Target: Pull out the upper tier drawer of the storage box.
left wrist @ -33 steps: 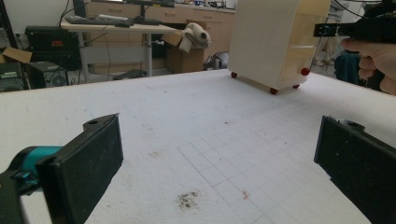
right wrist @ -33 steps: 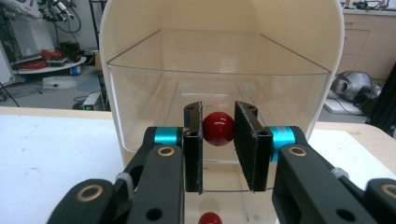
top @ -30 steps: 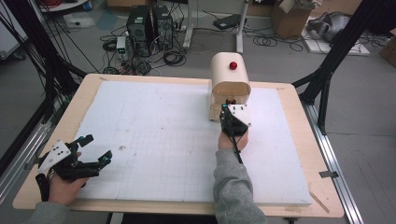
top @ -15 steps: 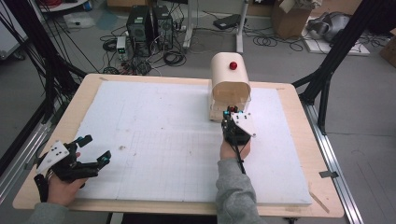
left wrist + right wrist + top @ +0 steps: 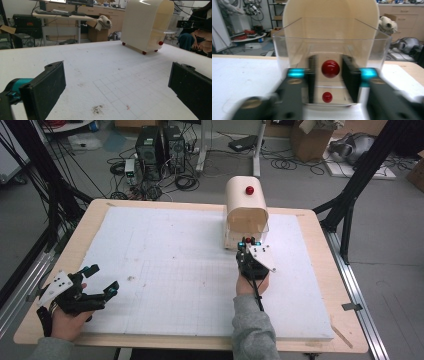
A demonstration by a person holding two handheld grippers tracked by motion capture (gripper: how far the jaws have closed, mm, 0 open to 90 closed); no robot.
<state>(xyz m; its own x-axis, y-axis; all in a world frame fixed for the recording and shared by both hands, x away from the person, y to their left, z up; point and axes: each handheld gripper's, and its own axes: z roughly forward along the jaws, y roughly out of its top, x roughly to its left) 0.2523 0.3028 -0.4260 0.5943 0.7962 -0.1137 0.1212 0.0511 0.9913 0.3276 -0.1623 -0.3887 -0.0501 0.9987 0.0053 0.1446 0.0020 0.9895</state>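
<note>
One cream box (image 5: 246,212) with a rounded top stands toward the far edge of the tabletop (image 5: 75,245), right of centre, its long axis running from the near side to the far side. A red knob (image 5: 249,190) sits on its roof. Its clear front panel (image 5: 332,67) faces the person, and a second red knob (image 5: 330,68) shows on that panel. The right tool (image 5: 248,243) is at this front, its jaws partly apart and standing on either side of the knob without touching it. The left tool (image 5: 95,280) hovers by the near left corner, well apart from the box, jaws spread wide and holding nothing. White gridded foam (image 5: 175,270), lightly stained, covers the wooden top. Computer towers (image 5: 157,145), tangled cables and cardboard boxes lie on the grey floor beyond. No writing is legible.
</note>
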